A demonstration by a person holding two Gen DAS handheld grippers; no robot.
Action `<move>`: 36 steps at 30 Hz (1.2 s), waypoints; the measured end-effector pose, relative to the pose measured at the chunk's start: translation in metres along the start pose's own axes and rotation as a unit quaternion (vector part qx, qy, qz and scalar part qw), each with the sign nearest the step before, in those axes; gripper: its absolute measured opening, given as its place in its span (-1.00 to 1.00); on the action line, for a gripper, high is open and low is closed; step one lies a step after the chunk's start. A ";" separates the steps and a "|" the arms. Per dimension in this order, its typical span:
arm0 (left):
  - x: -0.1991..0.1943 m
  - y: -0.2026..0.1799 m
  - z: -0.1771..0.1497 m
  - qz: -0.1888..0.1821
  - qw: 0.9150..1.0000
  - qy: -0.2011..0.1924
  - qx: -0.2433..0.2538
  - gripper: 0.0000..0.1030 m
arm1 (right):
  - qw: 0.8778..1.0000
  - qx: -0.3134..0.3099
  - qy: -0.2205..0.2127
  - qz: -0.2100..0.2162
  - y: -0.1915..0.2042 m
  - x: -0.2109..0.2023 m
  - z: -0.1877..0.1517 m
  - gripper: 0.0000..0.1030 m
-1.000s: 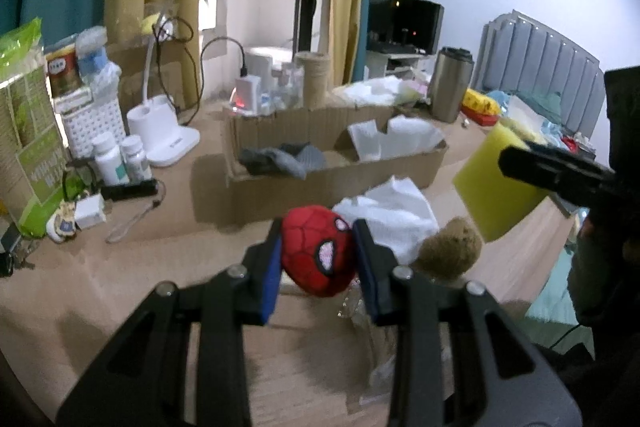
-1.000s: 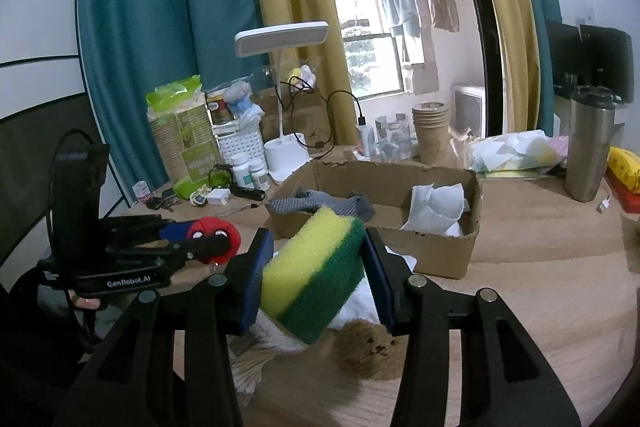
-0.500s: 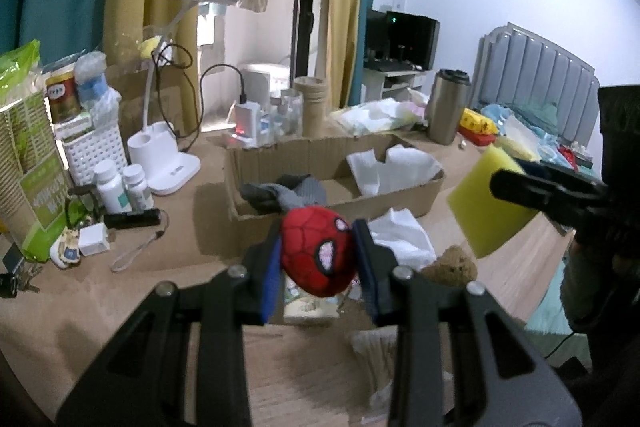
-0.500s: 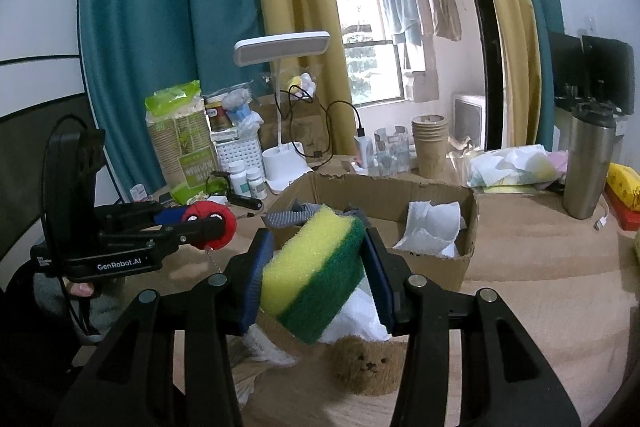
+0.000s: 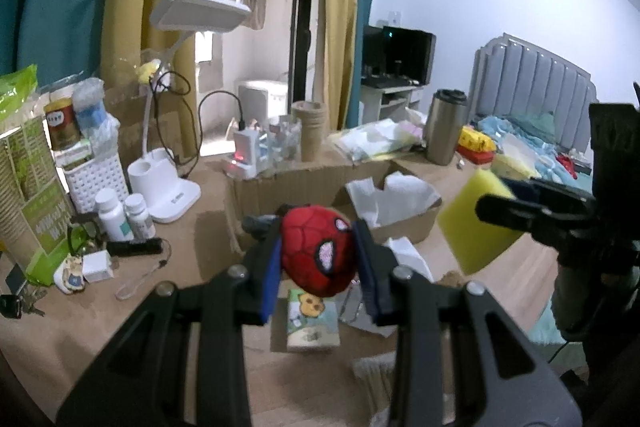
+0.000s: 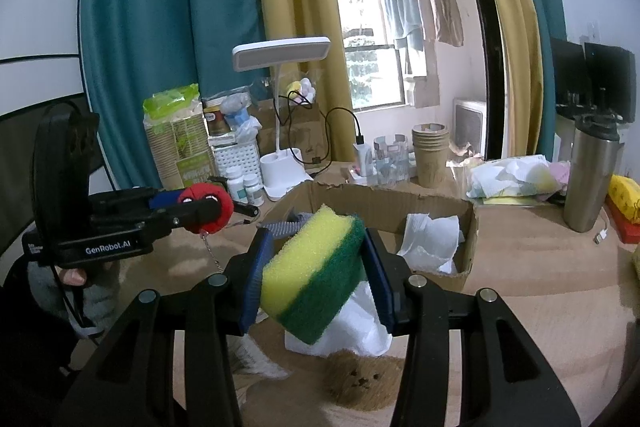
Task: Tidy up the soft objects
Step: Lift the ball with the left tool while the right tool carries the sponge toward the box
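1. My left gripper (image 5: 318, 259) is clenched partway on the red plush (image 5: 320, 251), blue pads pressing both its sides, holding it clear above the desk (image 5: 192, 243).
2. The plush is a round red head with black web lines and white eyes; a small chain hangs under it.
3. My right gripper (image 6: 316, 271) grasps the sponge (image 6: 312, 267), jaws about half spread, pads against its ends.
4. The sponge is tilted, yellow foam uppermost, green scrub layer below.
5. Both hang in front of the box (image 6: 400, 203), which holds a grey cloth (image 5: 256, 225) and white tissue (image 6: 432, 239).
6. A brown plush (image 6: 360, 379) lies on the desk's near edge.
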State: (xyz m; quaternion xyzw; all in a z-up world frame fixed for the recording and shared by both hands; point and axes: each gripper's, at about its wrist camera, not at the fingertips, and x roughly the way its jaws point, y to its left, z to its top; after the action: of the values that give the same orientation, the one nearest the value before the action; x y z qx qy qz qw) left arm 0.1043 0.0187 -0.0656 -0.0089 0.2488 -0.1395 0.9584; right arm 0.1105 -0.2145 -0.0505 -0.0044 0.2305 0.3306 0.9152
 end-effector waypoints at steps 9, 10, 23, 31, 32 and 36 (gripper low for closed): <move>0.007 0.007 0.011 0.000 1.000 -0.013 -0.011 -0.34 | 1.000 -0.011 -0.005 0.000 -0.002 0.010 0.010 -0.06; 0.007 0.007 0.012 0.001 1.000 -0.014 -0.012 -0.34 | 1.000 -0.012 -0.006 0.000 -0.003 0.012 0.011 -0.06; 0.022 0.014 0.026 0.001 0.999 -0.043 -0.025 -0.34 | 1.000 -0.014 -0.010 -0.011 -0.010 0.029 0.021 -0.06; 0.038 0.032 0.029 0.023 0.996 -0.057 -0.067 -0.34 | 1.000 -0.021 -0.012 -0.011 -0.013 0.037 0.027 -0.06; 0.039 0.034 0.030 0.024 0.996 -0.057 -0.070 -0.34 | 1.000 -0.021 -0.012 -0.012 -0.013 0.036 0.027 -0.06; 0.045 0.036 0.032 0.024 0.995 -0.056 -0.076 -0.34 | 1.000 -0.023 -0.008 -0.019 -0.017 0.042 0.031 -0.06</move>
State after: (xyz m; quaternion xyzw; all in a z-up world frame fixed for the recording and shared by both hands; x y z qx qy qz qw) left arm 0.1667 0.0395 -0.0618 -0.0837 0.2049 -0.0966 0.9704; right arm 0.1617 -0.1974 -0.0435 -0.0270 0.2155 0.3185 0.9227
